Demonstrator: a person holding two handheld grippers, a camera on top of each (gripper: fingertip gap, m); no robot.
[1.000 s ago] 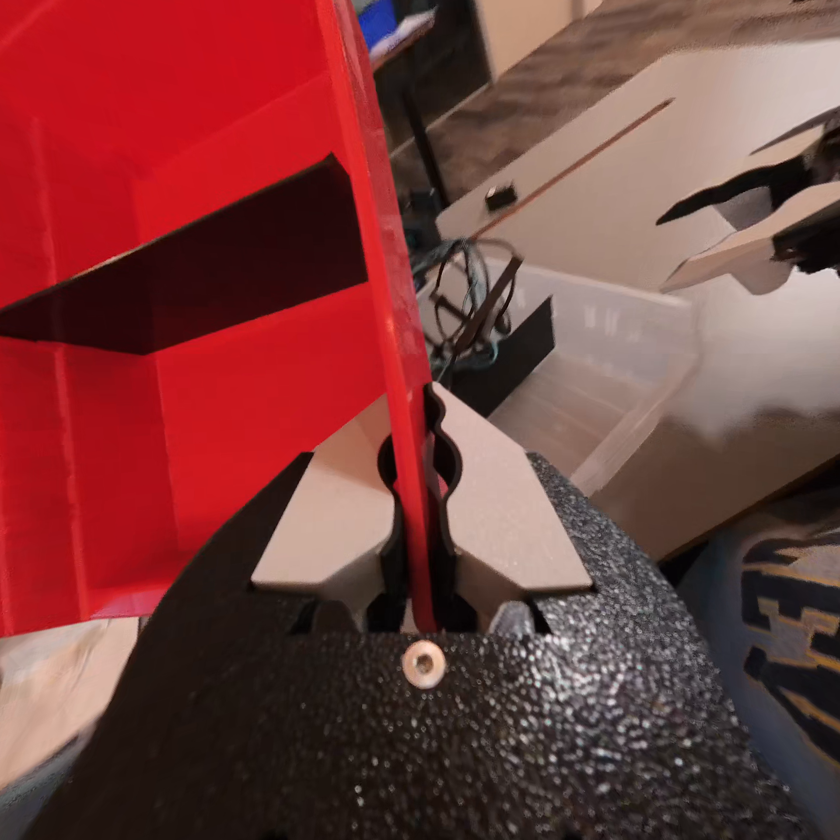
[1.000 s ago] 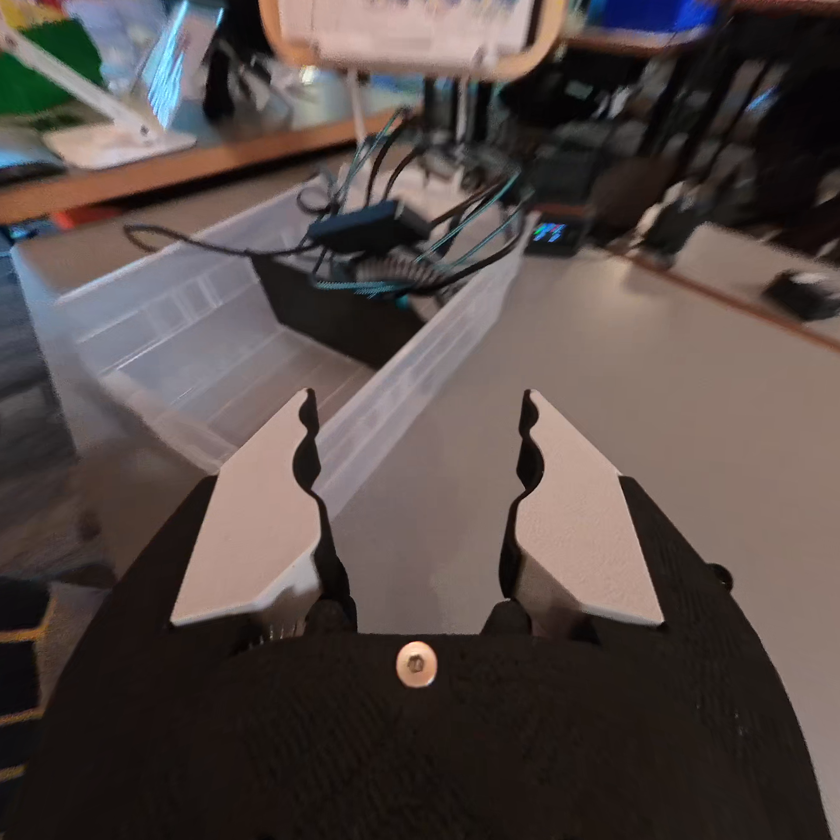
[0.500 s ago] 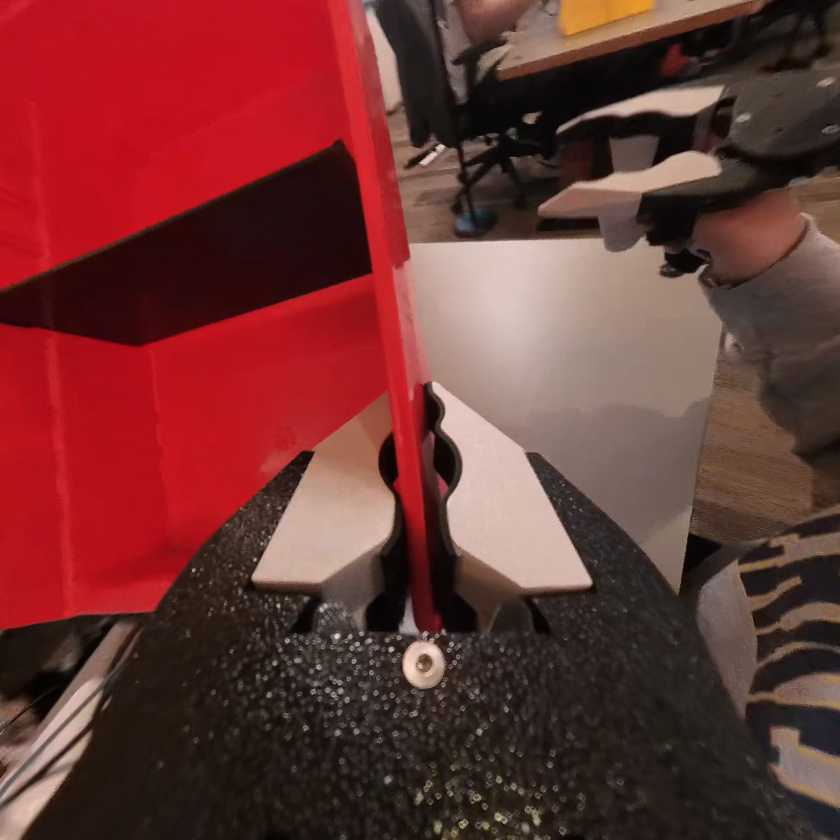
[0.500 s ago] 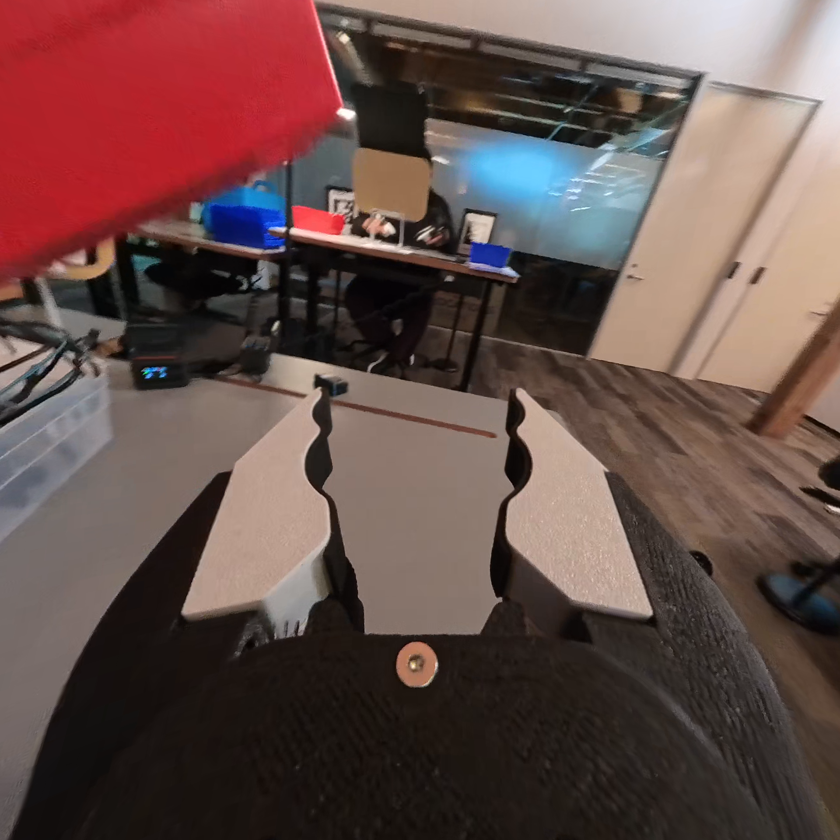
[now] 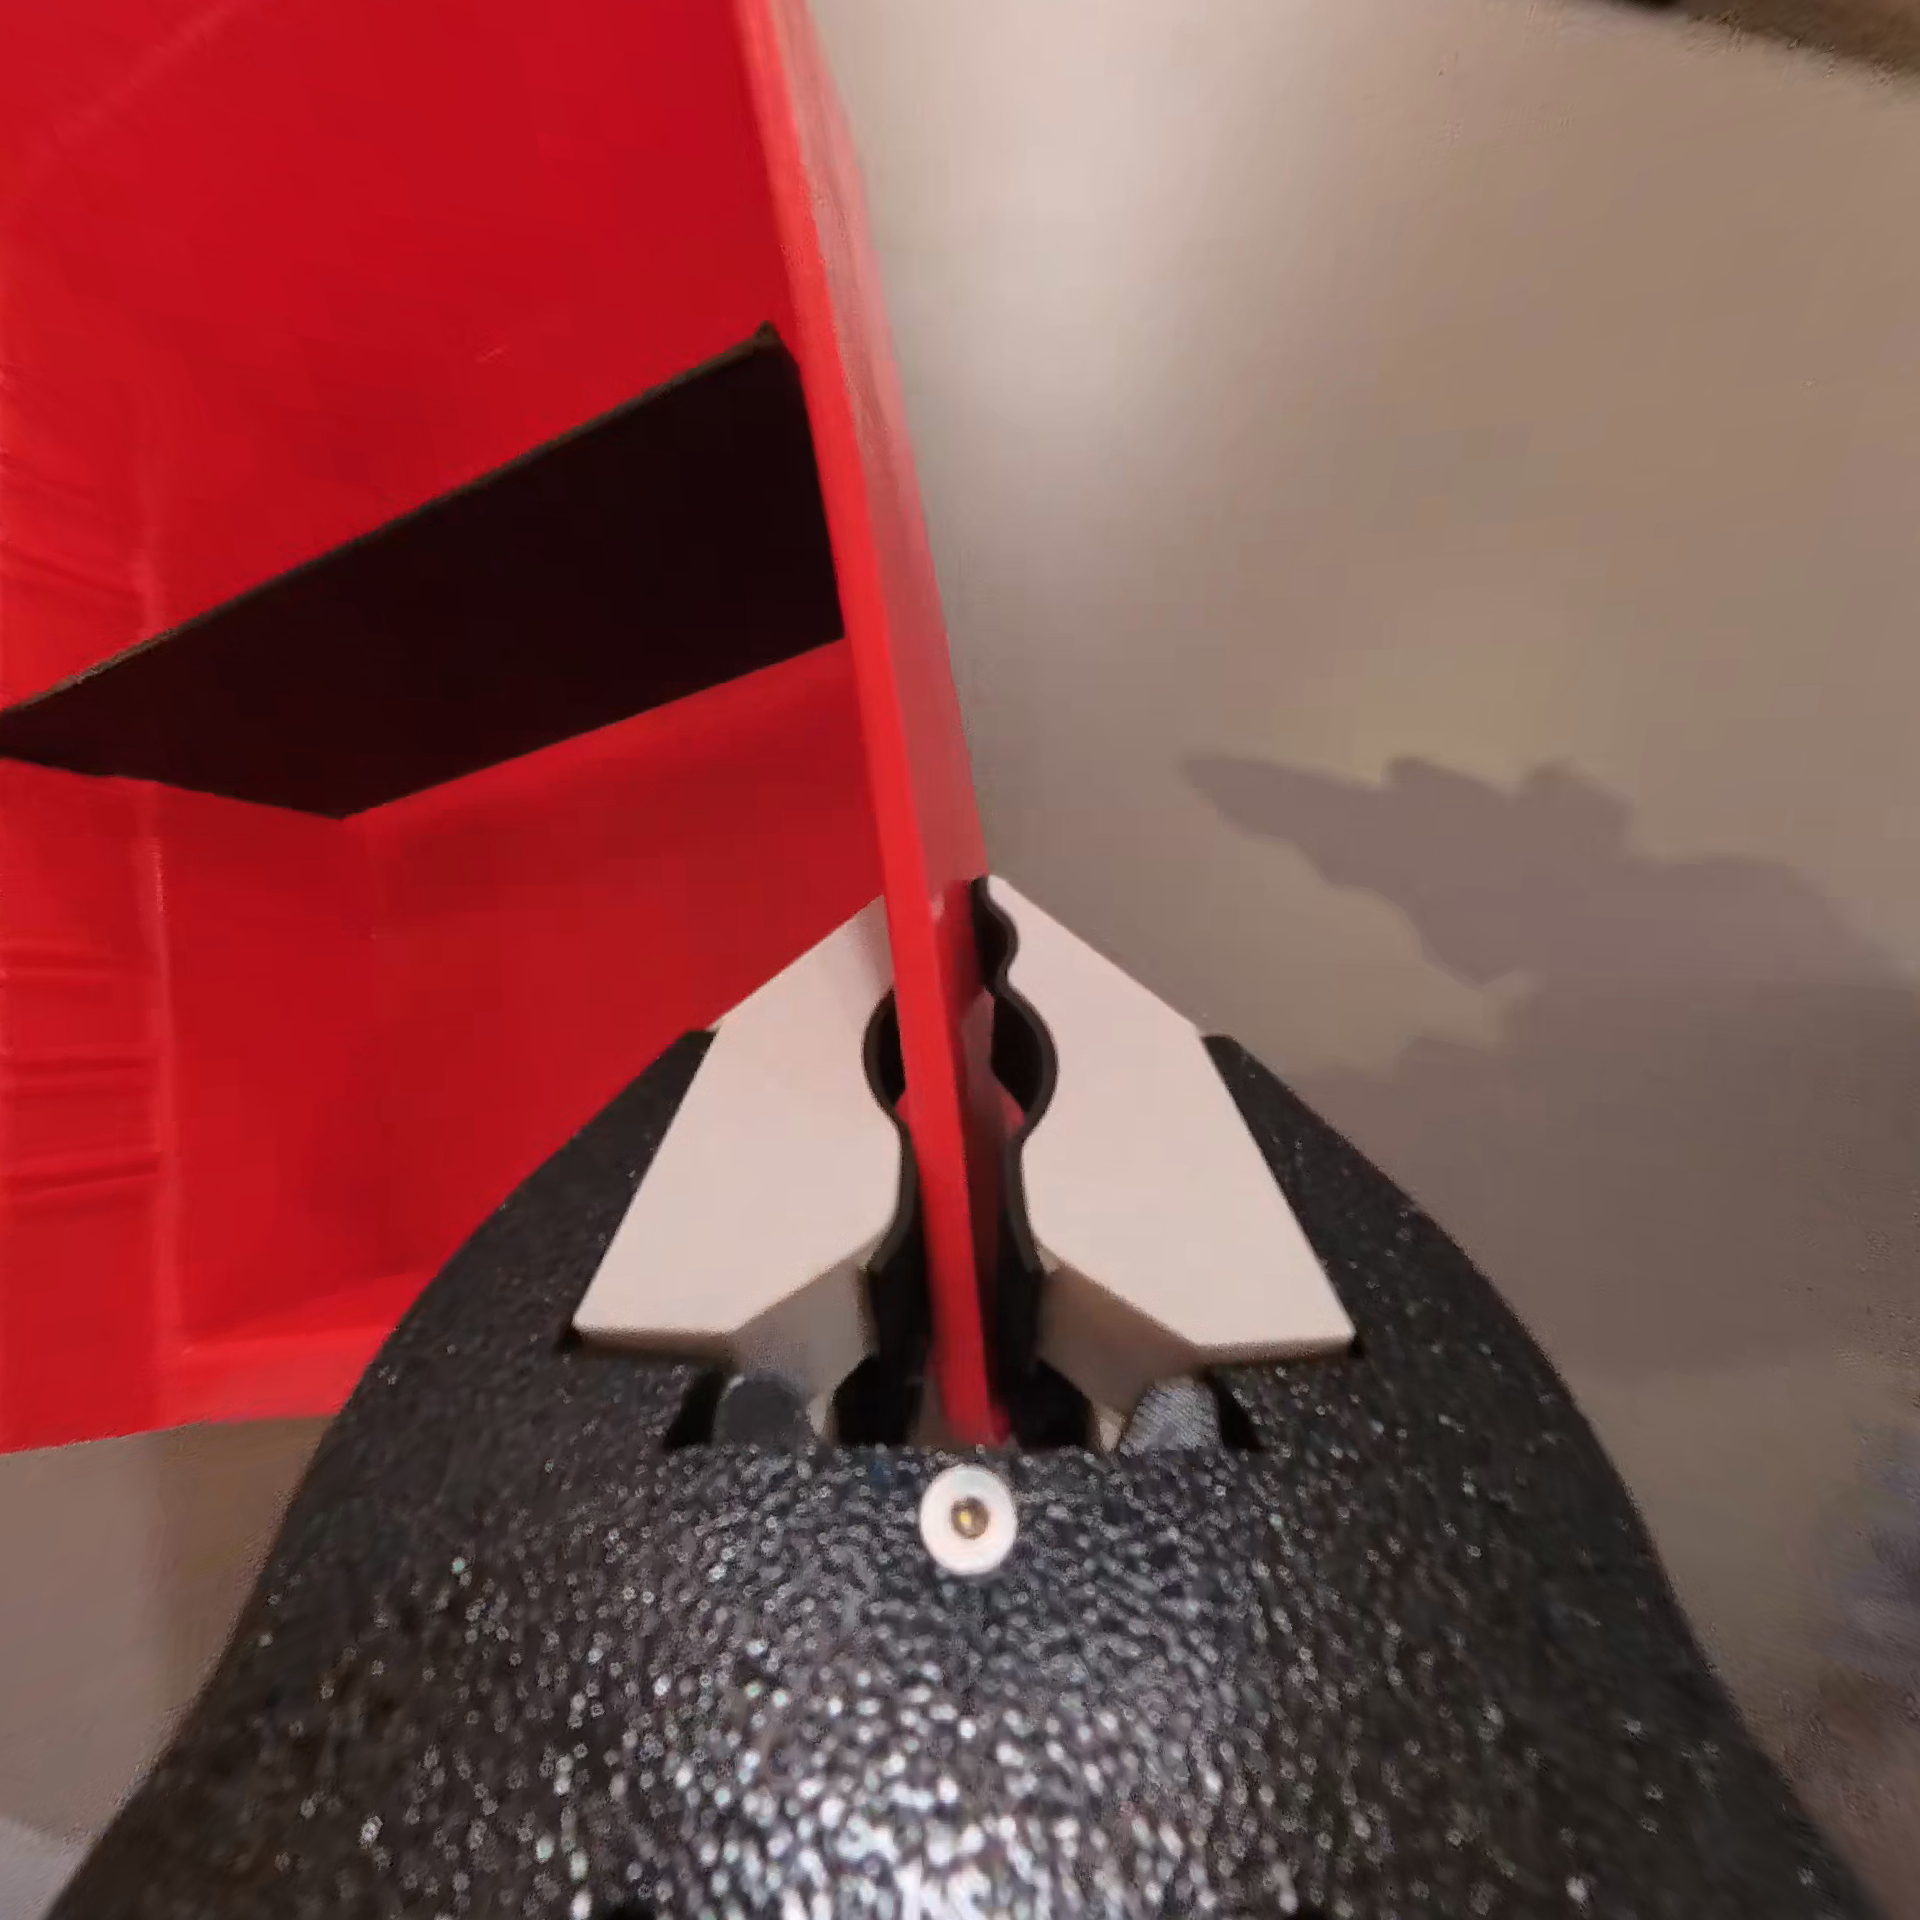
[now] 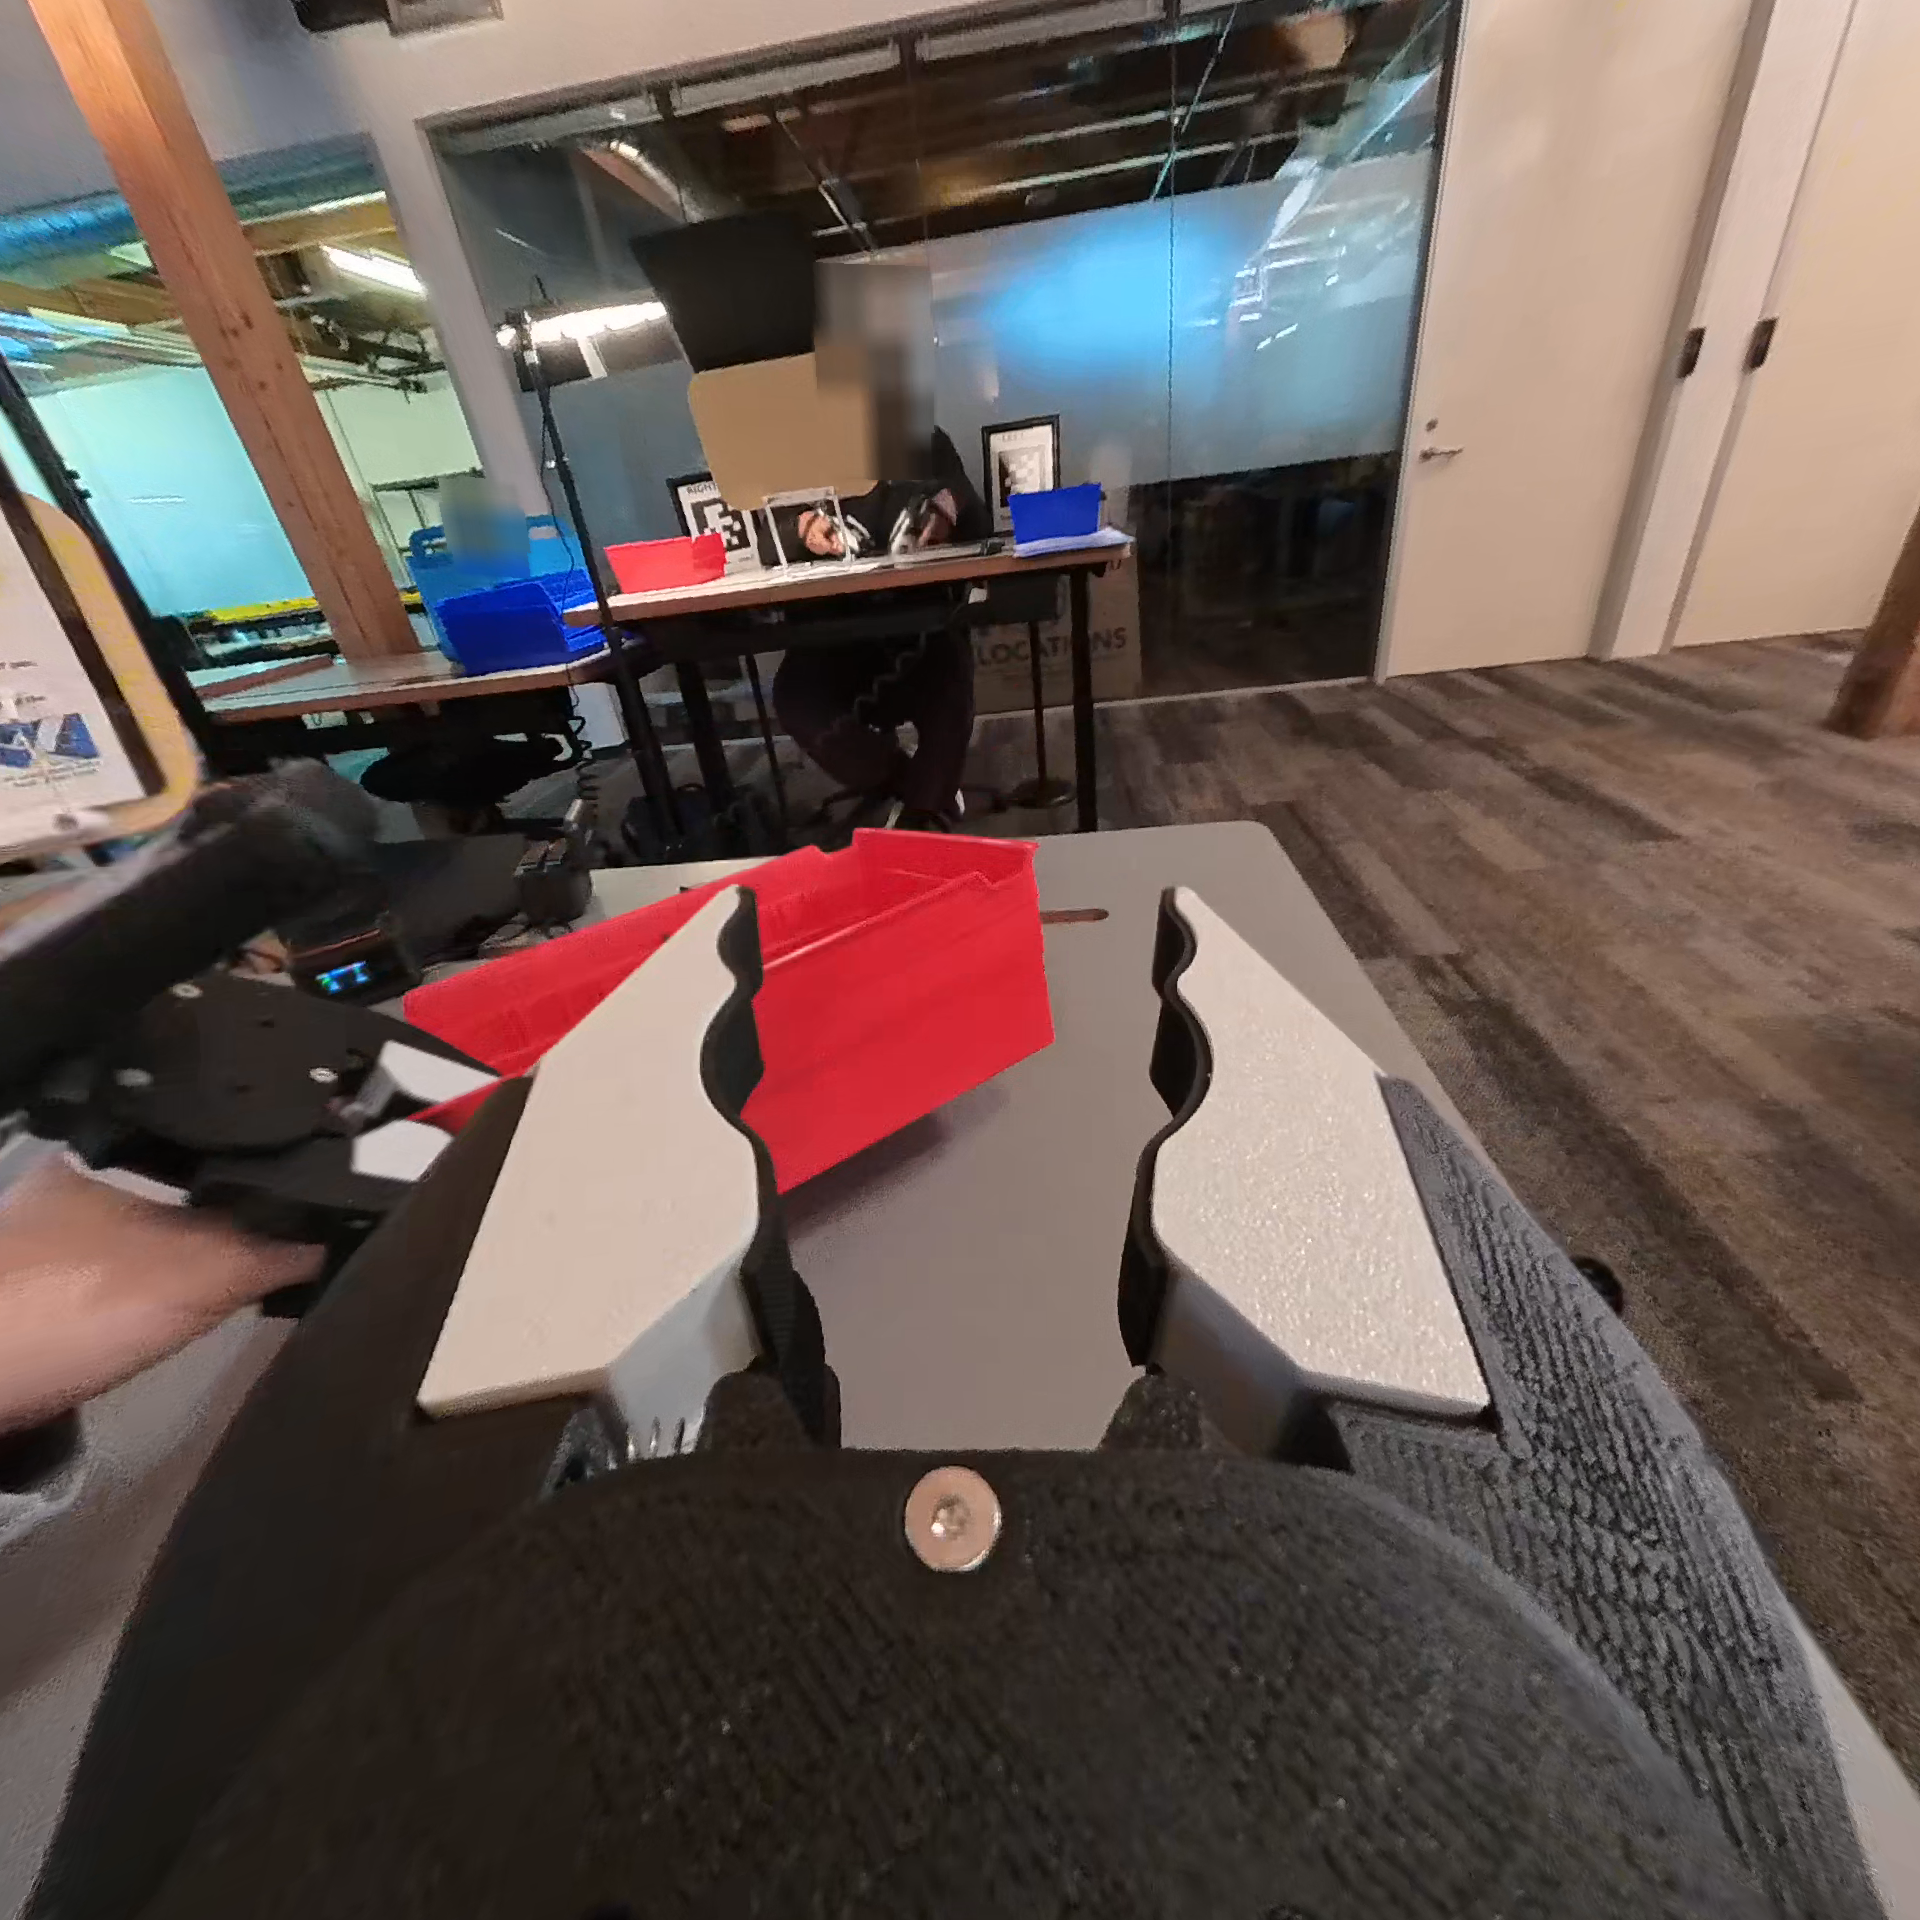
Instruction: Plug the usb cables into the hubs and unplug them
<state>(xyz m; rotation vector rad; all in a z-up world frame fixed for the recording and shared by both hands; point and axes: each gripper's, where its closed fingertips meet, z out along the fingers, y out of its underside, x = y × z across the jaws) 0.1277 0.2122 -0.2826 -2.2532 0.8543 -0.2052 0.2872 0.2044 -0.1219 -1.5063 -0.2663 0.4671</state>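
A: In the left wrist view, what is the left gripper (image 5: 940, 1039) doing?

B: It is clamping the thin side wall of a red bin (image 5: 416, 520), with the jaws pressed narrow on either side of that wall. A black divider (image 5: 468, 644) is crossing the bin's inside. Beyond it the grey table (image 5: 1351, 416) is showing, with a shadow lying on it.

A: And the right wrist view?

B: The right gripper (image 6: 956, 997) is hovering above the table (image 6: 987, 1247) with its jaws spread wide and nothing between them. The red bin (image 6: 894, 997) is sitting tilted just ahead, with one end lifted off the table. At the left edge the left gripper (image 6: 384, 1112) is pinching the bin's near wall, with a hand (image 6: 104, 1288) gripping its handle.

A: Where are the usb cables and hubs?

B: Neither view is showing them. Farther back a person is sitting at a desk (image 6: 852, 582) carrying blue bins (image 6: 509, 623) and another red one.
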